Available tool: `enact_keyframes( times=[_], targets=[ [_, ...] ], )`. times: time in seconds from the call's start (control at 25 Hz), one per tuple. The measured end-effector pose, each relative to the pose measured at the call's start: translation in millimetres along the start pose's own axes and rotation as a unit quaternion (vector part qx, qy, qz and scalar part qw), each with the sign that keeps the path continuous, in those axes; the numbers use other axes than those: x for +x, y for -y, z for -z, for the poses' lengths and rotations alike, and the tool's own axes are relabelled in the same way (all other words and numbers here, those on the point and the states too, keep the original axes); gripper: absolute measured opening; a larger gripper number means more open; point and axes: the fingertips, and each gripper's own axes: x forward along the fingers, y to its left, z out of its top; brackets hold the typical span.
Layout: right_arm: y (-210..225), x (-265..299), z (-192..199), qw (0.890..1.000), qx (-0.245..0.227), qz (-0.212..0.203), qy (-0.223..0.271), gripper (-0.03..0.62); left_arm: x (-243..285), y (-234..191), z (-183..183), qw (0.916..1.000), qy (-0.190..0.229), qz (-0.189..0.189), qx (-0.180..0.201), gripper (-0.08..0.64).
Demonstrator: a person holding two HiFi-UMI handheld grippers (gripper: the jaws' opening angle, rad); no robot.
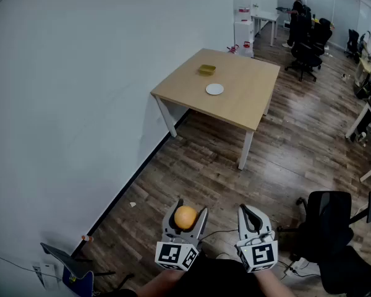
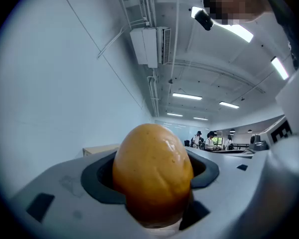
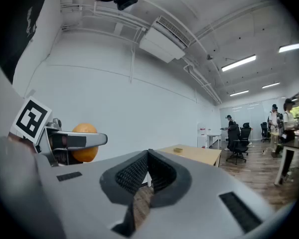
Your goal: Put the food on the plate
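Note:
An orange, egg-shaped piece of food (image 1: 185, 217) sits between the jaws of my left gripper (image 1: 186, 210), which is shut on it. In the left gripper view the food (image 2: 152, 176) fills the middle, pressed by both dark pads. My right gripper (image 1: 254, 218) is just to the right of it, shut with nothing in it; its pads (image 3: 139, 173) meet at the tips. The right gripper view also catches the food (image 3: 83, 144) at the left. A small white plate (image 1: 214, 89) lies on a wooden table (image 1: 247, 104) far ahead across the room, beside a yellow block (image 1: 206, 70).
A white wall runs along the left. Between me and the table is wooden floor. A black office chair (image 1: 331, 228) stands close on the right. A blue object (image 1: 71, 274) lies by the wall at the lower left. People and desks are at the far back.

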Motion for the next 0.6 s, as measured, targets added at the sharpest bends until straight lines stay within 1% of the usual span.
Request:
enact_keyframes(
  times=[0.16, 0.32, 0.36, 0.48, 0.6],
  targets=[
    [7.2, 20.0, -1.3, 0.999, 0.040, -0.005, 0.017, 0.060, 20.6, -21.1, 7.7, 1.0000, -0.007, -0.004, -0.005, 0.311],
    [15.0, 47.9, -4.0, 0.998, 0.046, 0.000, 0.043, 0.060, 44.9, -47.2, 16.8, 0.9997, -0.014, -0.007, -0.018, 0.311],
    [15.7, 59.0, -1.9, 0.998, 0.043, -0.001, 0.038, 0.060, 53.2, -54.4, 19.2, 0.9996, -0.017, -0.006, -0.021, 0.311],
    [16.6, 100.8, 10.2, 0.999, 0.041, -0.002, 0.005, 0.060, 82.0, -82.3, 22.9, 0.9995, -0.024, -0.002, -0.021, 0.311],
    [21.5, 144.1, 10.6, 0.999, 0.042, 0.015, -0.002, 0.060, 116.2, -111.7, 23.9, 0.9992, -0.035, 0.007, -0.017, 0.311]
  ],
)
